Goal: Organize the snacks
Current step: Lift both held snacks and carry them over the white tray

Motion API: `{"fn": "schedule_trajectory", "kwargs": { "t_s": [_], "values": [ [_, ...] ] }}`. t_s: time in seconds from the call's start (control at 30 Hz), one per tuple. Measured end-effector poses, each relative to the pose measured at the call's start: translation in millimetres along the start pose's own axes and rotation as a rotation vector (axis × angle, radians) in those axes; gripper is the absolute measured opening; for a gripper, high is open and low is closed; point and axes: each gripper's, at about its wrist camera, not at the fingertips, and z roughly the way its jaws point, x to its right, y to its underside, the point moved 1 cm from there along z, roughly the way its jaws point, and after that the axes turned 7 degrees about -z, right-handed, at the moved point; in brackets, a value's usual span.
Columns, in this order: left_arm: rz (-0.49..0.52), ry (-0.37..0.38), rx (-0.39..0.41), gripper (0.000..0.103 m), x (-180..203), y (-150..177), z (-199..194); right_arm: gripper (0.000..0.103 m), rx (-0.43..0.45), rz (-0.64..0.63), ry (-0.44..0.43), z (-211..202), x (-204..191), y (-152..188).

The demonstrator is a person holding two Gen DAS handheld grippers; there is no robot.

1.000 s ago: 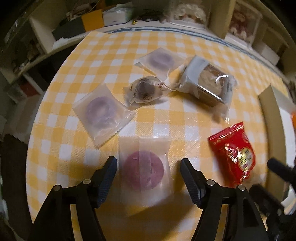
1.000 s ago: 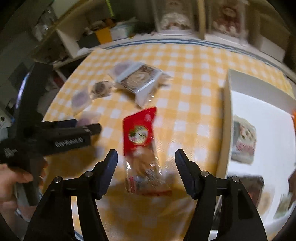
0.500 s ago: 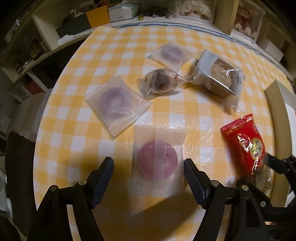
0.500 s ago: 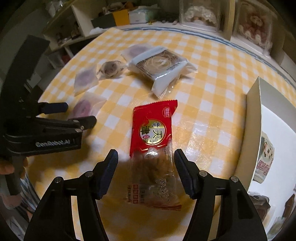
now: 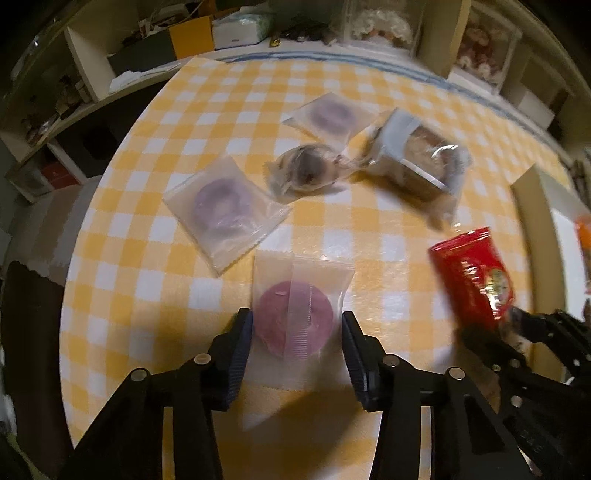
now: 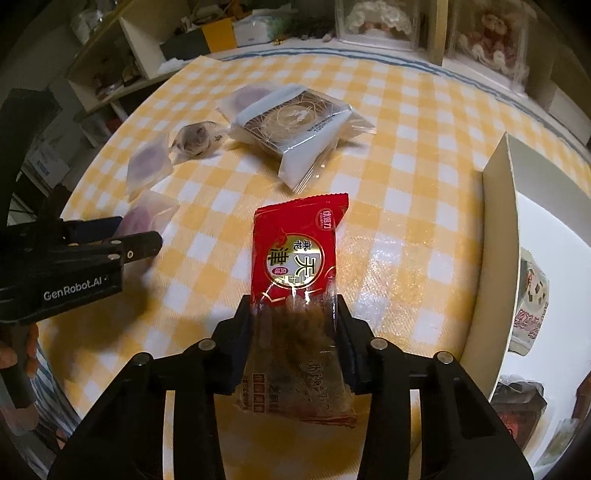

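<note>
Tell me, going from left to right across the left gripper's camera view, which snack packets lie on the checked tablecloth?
Frosted packet with a pale purple round → clear-wrapped dark sweet → boxed pastry in clear wrap → red packet.

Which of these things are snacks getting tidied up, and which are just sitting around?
Part of the job:
pink round snack in the left gripper
red snack packet in the right gripper
white box
purple snacks

Just lying about:
shelf clutter
checked tablecloth

Dim warm light, fisheye-bent edges w/ dark corners, some blur.
</note>
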Motion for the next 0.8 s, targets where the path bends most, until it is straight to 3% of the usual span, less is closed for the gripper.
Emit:
{"fn": "schedule_trajectory", "kwargs": {
  "t_s": [0.37,0.8],
  "values": [
    [-0.012,0.049,0.131,0.046,5.8,-0.7,-54.3,0.039,0.149,0.054,0.0,-48.5,13.3,-15.0],
    [-0.023,0.104,0.294,0.046,6.1,22.0,-133.3,0.039,0.308,0.07,0.041,-118.7,15.1,-29.5]
  ]
}}
